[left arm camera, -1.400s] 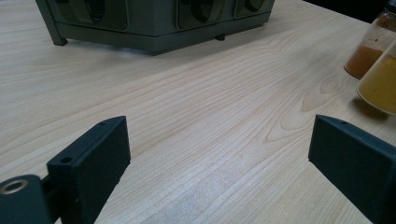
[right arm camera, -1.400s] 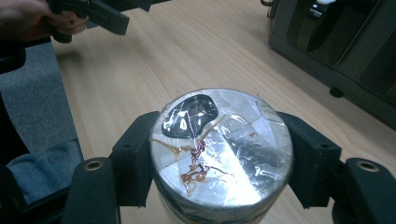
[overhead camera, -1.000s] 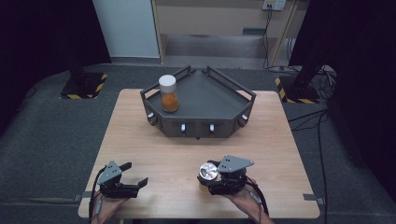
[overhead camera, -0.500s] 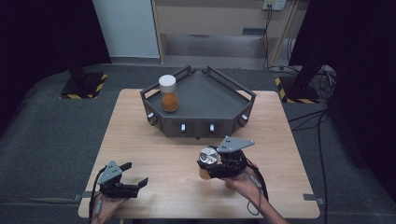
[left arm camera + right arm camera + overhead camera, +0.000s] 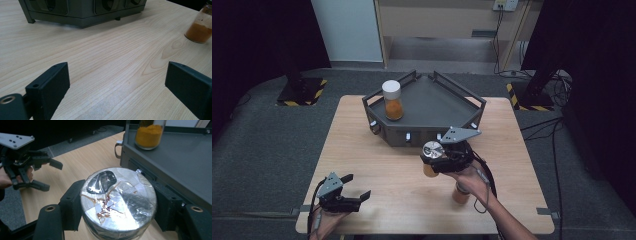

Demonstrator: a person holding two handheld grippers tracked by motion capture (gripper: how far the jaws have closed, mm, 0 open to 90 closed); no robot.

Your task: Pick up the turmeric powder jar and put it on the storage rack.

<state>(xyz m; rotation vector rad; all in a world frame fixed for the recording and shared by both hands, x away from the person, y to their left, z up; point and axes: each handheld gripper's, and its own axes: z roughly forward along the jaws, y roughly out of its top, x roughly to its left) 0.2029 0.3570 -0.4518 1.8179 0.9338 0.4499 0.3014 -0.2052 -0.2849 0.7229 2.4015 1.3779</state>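
My right gripper (image 5: 438,159) is shut on a jar with a foil-sealed top (image 5: 431,150), held just in front of the dark grey tray (image 5: 452,97). In the right gripper view the foil top (image 5: 117,197) sits between both black jaws, close to the tray wall (image 5: 155,167). A white-lidded jar of orange powder (image 5: 392,100) stands in the tray's left corner (image 5: 149,133). My left gripper (image 5: 356,192) rests near the table's front left, open with nothing between its jaws (image 5: 117,82).
Another jar of orange powder (image 5: 460,193) stands on the wooden table (image 5: 377,165) under my right wrist and appears in the left gripper view (image 5: 201,27). Black posts with hazard-striped bases stand on the floor beyond both far corners.
My right gripper has carried the foil-topped jar from near the front edge up and forward to the tray's front. The left gripper has stayed put.
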